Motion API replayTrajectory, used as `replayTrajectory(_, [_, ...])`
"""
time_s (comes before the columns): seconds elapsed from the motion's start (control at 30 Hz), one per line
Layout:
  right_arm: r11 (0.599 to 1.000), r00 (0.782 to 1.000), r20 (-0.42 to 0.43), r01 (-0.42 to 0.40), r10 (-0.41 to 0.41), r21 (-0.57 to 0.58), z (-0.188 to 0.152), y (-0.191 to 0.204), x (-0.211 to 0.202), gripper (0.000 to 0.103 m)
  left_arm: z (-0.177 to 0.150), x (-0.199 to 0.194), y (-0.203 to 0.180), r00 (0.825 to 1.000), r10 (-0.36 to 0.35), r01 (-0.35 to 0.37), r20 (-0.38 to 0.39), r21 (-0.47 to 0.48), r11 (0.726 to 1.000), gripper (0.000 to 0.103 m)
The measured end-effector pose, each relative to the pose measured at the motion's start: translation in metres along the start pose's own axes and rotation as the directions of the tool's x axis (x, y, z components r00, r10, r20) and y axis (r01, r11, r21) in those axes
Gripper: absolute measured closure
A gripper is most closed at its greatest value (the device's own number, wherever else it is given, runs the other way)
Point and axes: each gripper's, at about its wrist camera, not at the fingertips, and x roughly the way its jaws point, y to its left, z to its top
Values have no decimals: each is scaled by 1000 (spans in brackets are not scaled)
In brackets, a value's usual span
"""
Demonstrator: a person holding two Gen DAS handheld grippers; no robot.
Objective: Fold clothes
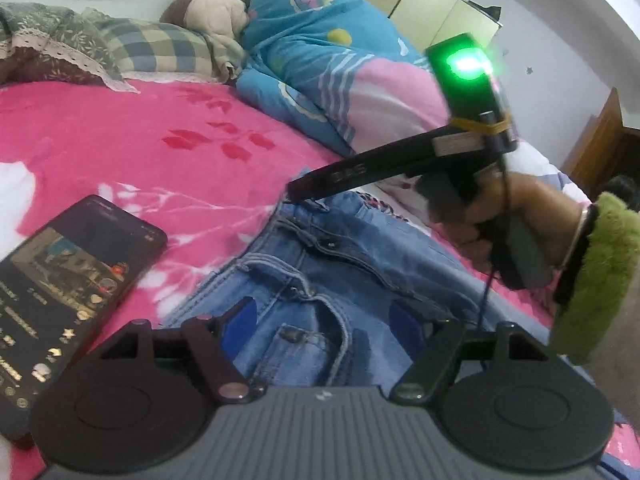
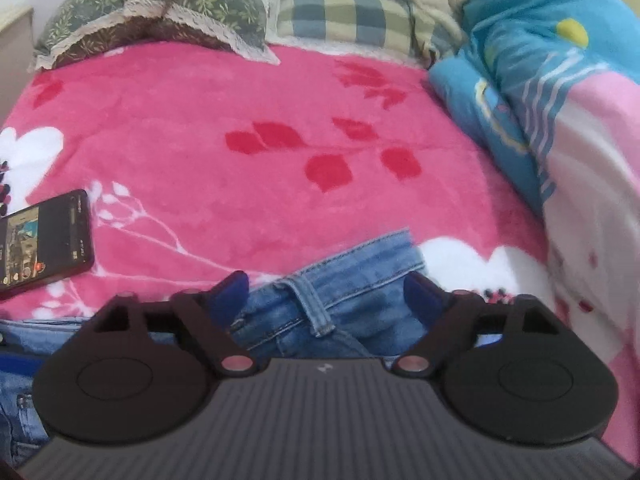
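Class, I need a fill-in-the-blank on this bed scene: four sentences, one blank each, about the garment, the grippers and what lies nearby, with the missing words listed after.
1. The garment on the bed is a pair of blue ____.
2. The fingers of the right gripper stand ____ over the waistband.
3. The phone lies on the ____ blanket.
4. The phone's screen is ____.

Missing words: jeans; open; pink; on
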Motion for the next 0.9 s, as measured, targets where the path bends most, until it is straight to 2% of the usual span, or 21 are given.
replayTrajectory(0.1, [998, 999, 49, -24, 21, 52, 4, -9, -14, 17, 0, -1, 1, 1000, 1, -1, 6, -9, 1000, 29])
replayTrajectory(0.17, [989, 990, 130, -70, 52, 133, 4, -27, -30, 17, 1, -4, 2, 1000, 4, -4, 19, -19, 1000, 29])
replayTrajectory(0.27, [959, 976, 211, -104, 48, 264, -7, -61, -55, 22, 3, -10, 4, 999, -8, 10, 48, -27, 1000, 28])
replayTrajectory(0.33, [945, 983, 183, -80, 22, 316, -20, -77, -62, 48, 5, -11, 5, 998, -30, 31, 53, -25, 999, 28])
replayTrajectory(0.43, [923, 994, 102, -10, -32, 385, -53, -101, -71, 66, 5, -7, 5, 1000, -19, 19, 23, -8, 1000, 28])
replayTrajectory(0.53, [878, 996, 34, 60, -86, 475, -99, -126, -88, 67, 6, -7, 9, 1000, -2, 2, 20, -13, 1000, 28])
replayTrajectory(0.63, [832, 990, -15, 124, -138, 540, -137, -154, -100, 65, 8, -15, 11, 998, -29, 31, 63, -30, 999, 28])
replayTrajectory(0.73, [825, 988, -27, 144, -155, 546, -153, -175, -96, 62, 9, -18, 4, 990, -96, 98, 99, -17, 995, 28])
replayTrajectory(0.77, [832, 990, -16, 128, -141, 539, -153, -180, -92, 60, 10, -15, 0, 987, -119, 121, 106, -9, 993, 28])
replayTrajectory(0.83, [846, 994, 8, 91, -112, 525, -149, -188, -77, 51, 12, -8, -9, 979, -164, 164, 117, 12, 986, 28])
replayTrajectory(0.9, [862, 998, 33, 37, -62, 506, -141, -190, -60, 45, 19, 4, -18, 975, -175, 171, 139, 39, 985, 28])
